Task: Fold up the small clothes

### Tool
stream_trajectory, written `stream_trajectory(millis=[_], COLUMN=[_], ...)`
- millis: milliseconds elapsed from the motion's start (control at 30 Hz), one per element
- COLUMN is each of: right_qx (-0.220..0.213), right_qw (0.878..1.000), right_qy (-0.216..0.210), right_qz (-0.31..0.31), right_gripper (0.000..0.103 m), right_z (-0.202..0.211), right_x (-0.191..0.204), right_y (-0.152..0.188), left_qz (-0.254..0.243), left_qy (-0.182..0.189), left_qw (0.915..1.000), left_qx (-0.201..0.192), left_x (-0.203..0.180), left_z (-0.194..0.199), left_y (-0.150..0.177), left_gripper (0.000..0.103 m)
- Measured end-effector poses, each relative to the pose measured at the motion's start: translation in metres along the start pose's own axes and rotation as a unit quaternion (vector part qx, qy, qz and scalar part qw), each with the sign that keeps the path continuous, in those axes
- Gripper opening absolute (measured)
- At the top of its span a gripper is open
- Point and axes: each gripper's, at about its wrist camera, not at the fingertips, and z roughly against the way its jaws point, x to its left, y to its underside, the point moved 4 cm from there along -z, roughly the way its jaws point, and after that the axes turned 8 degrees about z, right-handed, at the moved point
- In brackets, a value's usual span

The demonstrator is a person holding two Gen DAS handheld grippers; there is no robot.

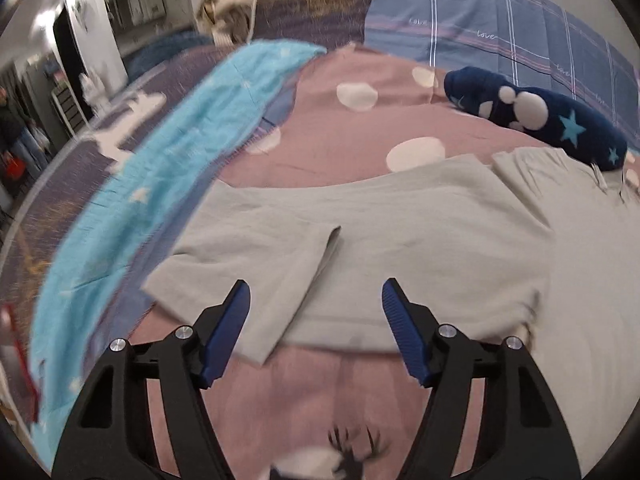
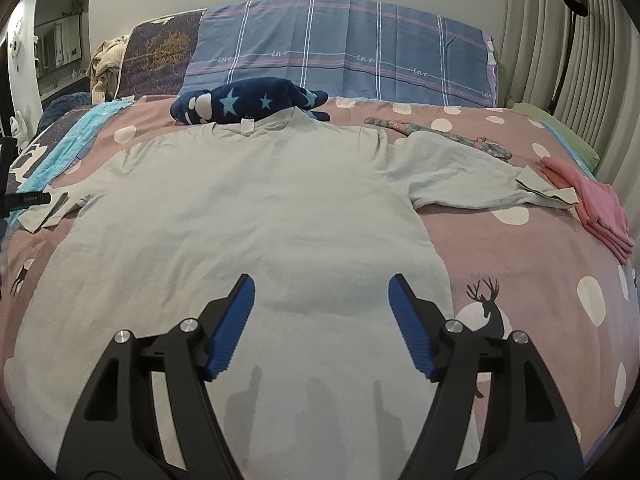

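pink bedspread [image 2: 540, 264], grey t-shirt [image 2: 248, 208] spread flat, left fingers [image 1: 240, 304] and right fingers [image 2: 244, 300] wide apart, gripping nothing

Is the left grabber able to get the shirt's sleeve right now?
Probably yes. The left gripper is open and pointing down at the pale grey T-shirt, with the sleeve lying flat on the pink bedspread just ahead of its fingers. Nothing sits between them.

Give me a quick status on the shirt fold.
Left gripper open over the sleeve. Right gripper open above the grey T-shirt, spread flat, unfolded. Navy star plush touches the collar.
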Motion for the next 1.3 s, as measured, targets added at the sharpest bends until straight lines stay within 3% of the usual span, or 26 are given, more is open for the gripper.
stream_trajectory(millis=[167,300,333,400,433,467,567,733,867,1033,1167,1300], right_qx=[0.013,0.02,0.021,0.023,0.023,0.024,0.027,0.017,0.006,-0.002,0.005,0.005], right_qw=[1.0,1.0,1.0,1.0,1.0,1.0,1.0,1.0,1.0,1.0,0.997,0.983], right_qy=[0.001,0.002,0.002,0.002,0.002,0.002,0.0,-0.005,-0.012,-0.023,-0.082,-0.181], right_qz=[0.008,0.014,0.014,0.015,0.014,0.014,0.01,0.011,0.011,0.004,-0.004,0.019], right_gripper=[0.071,0.071,0.071,0.072,0.072,0.072,0.072,0.072,0.072,0.072,0.072,0.076], right_z=[-0.012,-0.019,-0.02,-0.022,-0.023,-0.024,-0.026,-0.025,-0.021,-0.017,-0.016,-0.026], right_x=[0.007,0.01,0.011,0.01,0.01,0.01,0.009,0.009,0.008,0.001,0.0,0.018], right_y=[-0.004,-0.005,-0.005,-0.005,-0.005,-0.005,-0.005,-0.011,-0.017,-0.024,-0.032,-0.046], left_qz=[-0.01,-0.005,0.003,0.019,0.024,0.033,0.057,0.024,-0.013,-0.093,-0.165,-0.2], left_qy=[0.014,-0.022,-0.023,-0.009,-0.001,0.025,0.062,0.147,0.224,0.313,0.353,0.364], left_qw=[0.9994,0.9988,0.9986,0.9986,0.9986,0.9979,0.9952,0.9887,0.9745,0.9451,0.9206,0.9086], left_qx=[0.029,0.044,0.047,0.048,0.047,0.05,0.051,0.014,0.005,0.009,0.026,0.046], left_x=[-0.004,0.003,0.008,0.018,0.022,0.026,0.03,-0.013,-0.075,-0.184,-0.27,-0.318], left_z=[-0.032,-0.057,-0.061,-0.065,-0.065,-0.064,-0.054,0.007,0.058,0.108,0.128,0.126], left_y=[-0.007,-0.009,-0.01,-0.013,-0.015,-0.017,-0.025,-0.042,-0.043,-0.026,0.004,0.024], left_gripper=[0.07,0.07,0.066,0.045,0.028,0.003,0.001,0.001,0.001,0.001,0.001,0.001])
